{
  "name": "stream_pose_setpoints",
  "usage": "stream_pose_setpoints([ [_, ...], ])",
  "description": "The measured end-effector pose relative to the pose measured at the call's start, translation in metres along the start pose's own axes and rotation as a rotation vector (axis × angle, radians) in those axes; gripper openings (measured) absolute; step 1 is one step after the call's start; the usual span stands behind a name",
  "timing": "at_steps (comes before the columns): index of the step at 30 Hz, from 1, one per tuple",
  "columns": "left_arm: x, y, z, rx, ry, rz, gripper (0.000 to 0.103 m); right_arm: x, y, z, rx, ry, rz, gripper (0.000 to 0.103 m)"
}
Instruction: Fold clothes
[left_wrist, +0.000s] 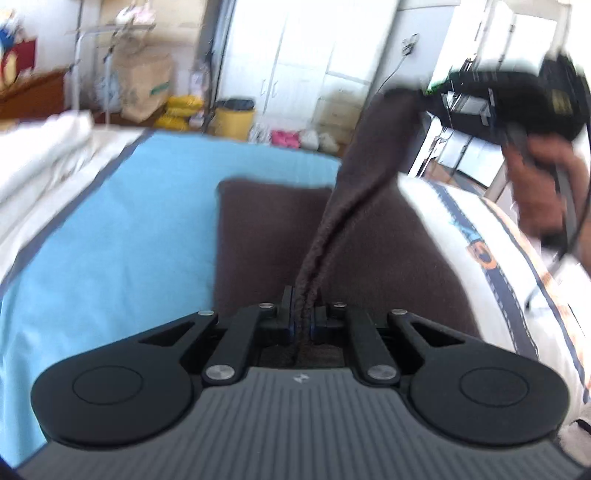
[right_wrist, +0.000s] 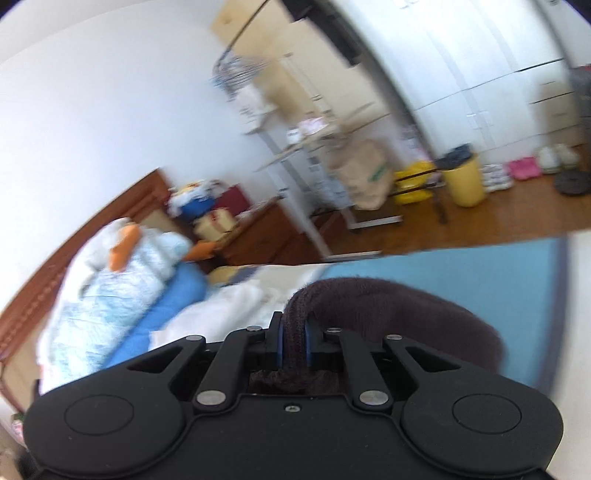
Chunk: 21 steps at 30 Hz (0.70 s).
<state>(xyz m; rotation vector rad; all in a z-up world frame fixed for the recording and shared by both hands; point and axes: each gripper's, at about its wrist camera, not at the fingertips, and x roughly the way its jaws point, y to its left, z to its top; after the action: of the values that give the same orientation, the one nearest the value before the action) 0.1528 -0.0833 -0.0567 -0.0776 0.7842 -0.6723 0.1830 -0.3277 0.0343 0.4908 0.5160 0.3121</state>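
- We see a bed (left_wrist: 461, 221) ahead of our left gripper (left_wrist: 303, 314).
- A blue sheet (left_wrist: 110, 229) lies on it, ahead and left.
- A brown cloth (left_wrist: 266, 236) rests on the sheet, directly ahead.

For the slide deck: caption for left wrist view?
Left gripper and right gripper stretch a brown garment above the blue sheet.

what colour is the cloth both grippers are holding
Dark brown. The cloth shows best in the left wrist view, lying on the blue sheet.
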Motion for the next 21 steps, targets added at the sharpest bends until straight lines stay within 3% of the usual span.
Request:
stream_pose_setpoints([
  [3, 0.011, 0.024, -0.005, -0.094, 0.045, -0.008, 0.013, 0.048, 0.015, 0.014, -0.067, 0.096, -0.061, 0.013],
  [5, 0.023, 0.038, -0.009, -0.144, 0.05, -0.012, 0.016, 0.081, 0.016, 0.015, -0.073, 0.164, -0.178, 0.015],
  [8, 0.024, 0.044, -0.009, -0.166, 0.032, -0.021, 0.016, 0.099, 0.01, 0.005, 0.038, 0.198, -0.222, 0.032],
  [10, 0.019, 0.044, -0.012, -0.147, 0.018, 0.013, 0.022, 0.078, 0.004, -0.011, 0.117, 0.157, -0.116, 0.041],
  [12, 0.017, 0.049, -0.013, -0.14, 0.005, 0.072, 0.039, 0.054, -0.003, -0.028, 0.195, 0.11, 0.003, 0.054],
  [13, 0.016, 0.052, -0.013, -0.14, 0.0, 0.098, 0.04, 0.042, -0.006, -0.036, 0.234, 0.086, 0.063, 0.057],
  [18, 0.013, 0.074, -0.006, -0.239, 0.069, -0.003, 0.041, -0.033, -0.01, -0.072, 0.2, 0.105, -0.07, 0.059],
  [21, 0.01, 0.098, -0.006, -0.422, 0.121, -0.16, 0.041, -0.084, -0.012, -0.102, 0.149, 0.114, -0.163, 0.076],
])
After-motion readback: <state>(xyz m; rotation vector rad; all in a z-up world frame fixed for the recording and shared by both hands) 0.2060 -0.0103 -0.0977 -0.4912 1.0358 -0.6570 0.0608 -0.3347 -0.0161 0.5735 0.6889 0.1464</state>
